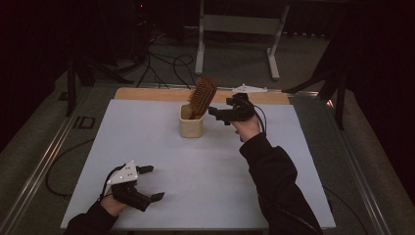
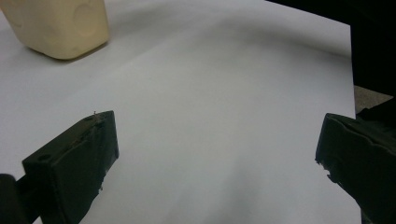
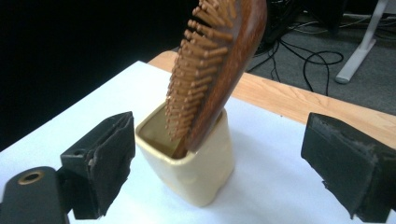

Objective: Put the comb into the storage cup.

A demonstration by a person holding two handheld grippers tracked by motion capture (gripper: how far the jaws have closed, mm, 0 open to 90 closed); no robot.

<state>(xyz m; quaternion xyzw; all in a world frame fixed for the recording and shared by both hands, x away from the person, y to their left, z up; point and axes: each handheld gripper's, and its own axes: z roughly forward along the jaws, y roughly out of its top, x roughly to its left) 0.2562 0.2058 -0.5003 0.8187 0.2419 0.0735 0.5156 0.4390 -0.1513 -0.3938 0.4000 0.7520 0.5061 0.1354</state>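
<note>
The brush (image 1: 202, 96) stands handle-down in the cup (image 1: 191, 127), at the far centre of the white sheet (image 1: 205, 166). Its head leans right, over the cup rim, bristles facing left.

The right gripper (image 1: 221, 111) hovers just right of the brush head, jaws spread wide and holding nothing. In the right gripper view the cup (image 3: 194, 168) and brush (image 3: 215, 70) sit between the 2 jaws without contact.

The left gripper (image 1: 150, 182) rests at the near left of the sheet, jaws also apart and empty, well apart from the cup. Its own view shows bare sheet (image 2: 210, 93) and the cup (image 2: 60, 25) at the far left corner.

Risks from here:
1. The brush is top-heavy and tilted. A sideways nudge from a jaw likely tips the cup.
2. A grip on the bristles may slip; the wooden back is the firmer surface.
3. Nothing steadies the cup. A slanted pull on the brush may drag it along or topple it.

Surroundings: a wooden strip (image 1: 147, 94) edges the far side of the sheet. Cables (image 1: 166, 66) and a stand (image 1: 240, 29) occupy the floor beyond. Nothing blocks the right gripper's path.
</note>
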